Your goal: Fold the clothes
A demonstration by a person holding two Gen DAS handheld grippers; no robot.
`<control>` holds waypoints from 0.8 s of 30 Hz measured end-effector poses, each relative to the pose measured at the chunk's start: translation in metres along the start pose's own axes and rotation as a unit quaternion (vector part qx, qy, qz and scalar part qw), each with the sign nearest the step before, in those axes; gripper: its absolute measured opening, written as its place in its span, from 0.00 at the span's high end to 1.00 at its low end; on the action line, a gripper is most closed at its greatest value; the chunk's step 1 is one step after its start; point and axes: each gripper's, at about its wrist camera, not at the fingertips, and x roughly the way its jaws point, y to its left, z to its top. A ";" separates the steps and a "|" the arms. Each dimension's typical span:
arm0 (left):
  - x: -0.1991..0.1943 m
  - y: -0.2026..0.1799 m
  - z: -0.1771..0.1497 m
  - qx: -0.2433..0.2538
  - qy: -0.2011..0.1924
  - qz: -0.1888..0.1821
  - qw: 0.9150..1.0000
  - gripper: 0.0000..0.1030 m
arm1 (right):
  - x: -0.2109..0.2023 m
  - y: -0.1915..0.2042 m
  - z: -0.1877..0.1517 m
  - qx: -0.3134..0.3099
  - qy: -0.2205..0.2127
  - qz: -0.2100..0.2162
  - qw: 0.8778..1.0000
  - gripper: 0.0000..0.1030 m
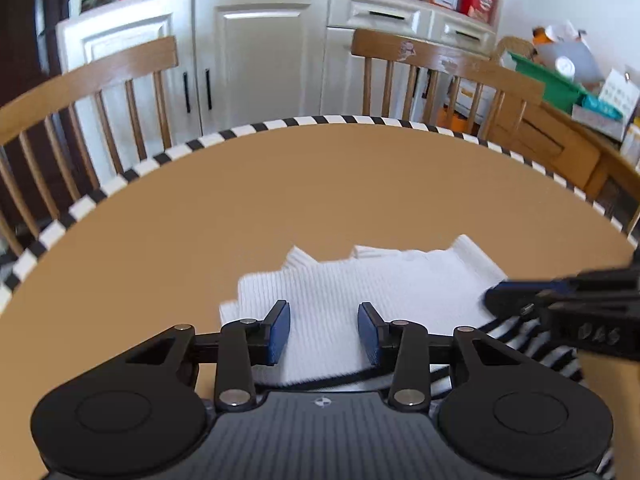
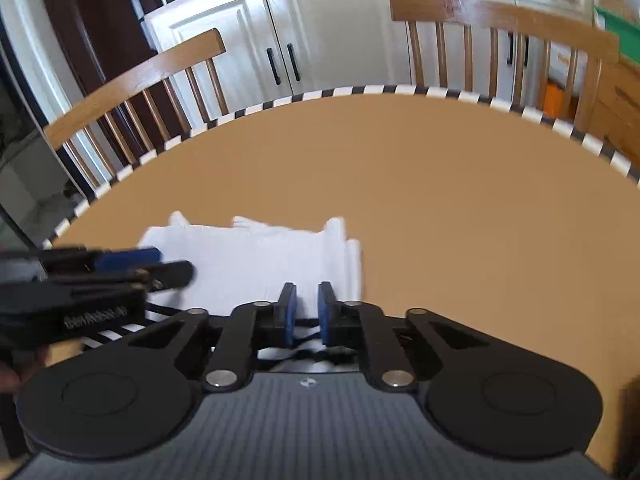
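Holding the left hand-held gripper [image 1: 324, 320] with jaws wide apart and empty, hovering low over the near edge of the white cloth [image 1: 360, 280]. Holding the right hand-held gripper [image 2: 307, 304] with jaws narrow, a slim gap showing and nothing visibly pinched, coming in from 3 o'clock in the left view.

Lying on the table [image 1: 320, 184] at 12 o'clock from both grippers: the white cloth, already in stacked layers with stepped corners showing at the far edge. Peeking out beneath it at 5 o'clock: a striped cloth [image 1: 532, 344], trailing toward the near table edge.

Risking:
- catching only the top layer and sliding it off the stack, since the corners are sitting unevenly;
- pinching white and striped cloth together, the two overlapping right where the jaws are pointing;
- dragging the striped cloth off the near edge, its tail possibly hanging over already, though hidden behind the gripper body;
- knocking the grippers together, both crowding the same near edge.

Counting: two hand-held grippers, one white cloth (possibly more, layers being hard to separate), one striped cloth, one table, two chairs [image 1: 100, 64] at 10 and 1 o'clock.
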 end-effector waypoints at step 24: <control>-0.147 -0.052 -0.112 -0.019 0.011 -0.043 0.999 0.60 | -0.108 0.061 -0.108 -0.103 0.006 0.092 0.990 0.77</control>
